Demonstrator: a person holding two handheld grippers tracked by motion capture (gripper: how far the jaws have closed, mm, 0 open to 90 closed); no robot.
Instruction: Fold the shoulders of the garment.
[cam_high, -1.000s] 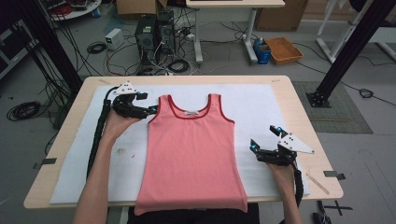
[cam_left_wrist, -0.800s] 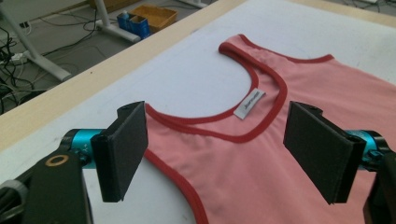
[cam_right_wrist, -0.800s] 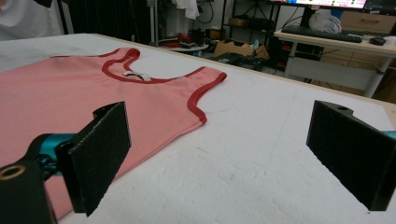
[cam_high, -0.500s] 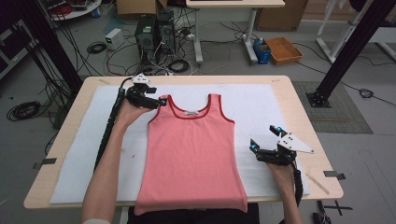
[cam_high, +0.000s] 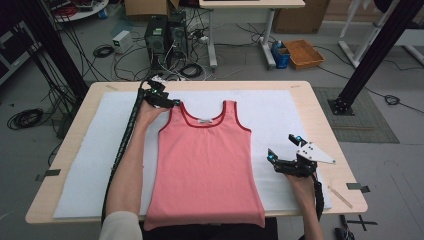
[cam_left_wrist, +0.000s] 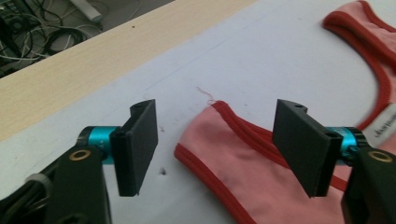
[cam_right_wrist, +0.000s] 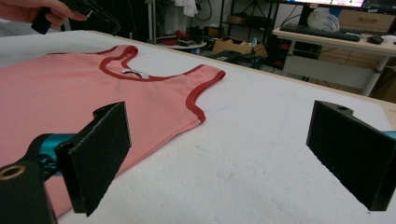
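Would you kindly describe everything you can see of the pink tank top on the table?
The pink tank top is a sleeveless, soft knit-looking garment with darker red binding around the neckline and armholes and a small white label inside the back of the neck. It lies flat, spread out, straps away from the person, hem at the near table edge, on a white cloth that covers the table. The left gripper, whose jaws have just been closing, straddles one shoulder strap without pinching it.

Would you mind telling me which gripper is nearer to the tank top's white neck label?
The left gripper, poised at the strap beside the label. The right gripper hangs over the white mat, off the tank top's side.
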